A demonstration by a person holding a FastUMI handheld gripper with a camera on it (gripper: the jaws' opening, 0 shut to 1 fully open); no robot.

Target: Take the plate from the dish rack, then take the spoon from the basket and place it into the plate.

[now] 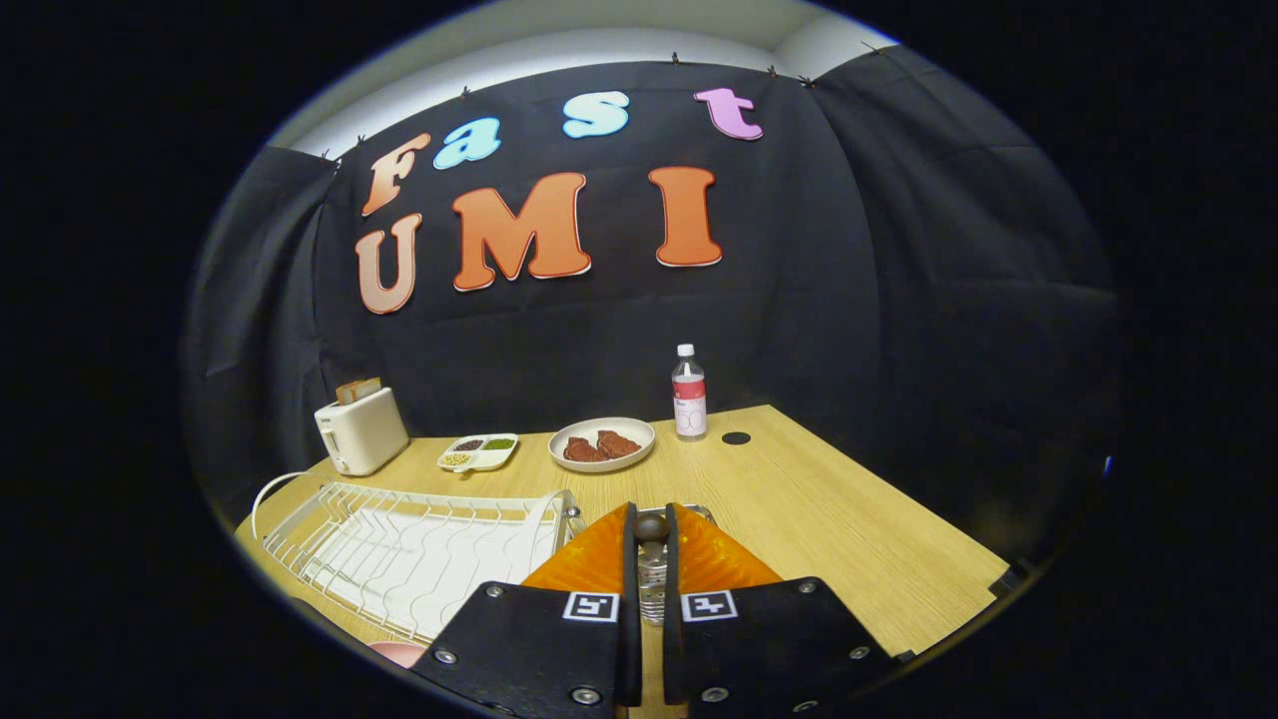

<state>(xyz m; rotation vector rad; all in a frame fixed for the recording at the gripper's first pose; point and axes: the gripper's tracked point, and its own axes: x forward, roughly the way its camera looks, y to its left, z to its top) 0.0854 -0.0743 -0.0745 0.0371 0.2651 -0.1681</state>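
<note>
tool: the tool [651, 531] has its fingers drawn narrow, only a slim gap between them, and both seem to press on the spoon.
spoon: a spoon with a dark rounded handle end and a silvery stem [651, 526] sits in that gap, the knob right at the fingertips and the stem running back toward the tool's body.
long axis: the spoon lies along the fingers, not across them; i cannot see its bowl.
basket: a sliver of silvery metal basket rim [702, 512] peeks out just behind the fingertips, so i judge the spoon is at the basket or barely out of it.
dish rack: the white wire dish rack [399, 549] stands on the light wood tabletop [849, 519] just left of the tool, its slots bare.
plate: a pale pink rounded edge [397, 653] shows at the near corner of the rack, left of the tool and closer than the fingertips; i take it for the plate, though too little shows to be sure.
what the move turns on: the plate lies to the left and back from the tips, so the carry would swing left and pull in, with the spoon brought over the plate before the fingers widen.
</note>
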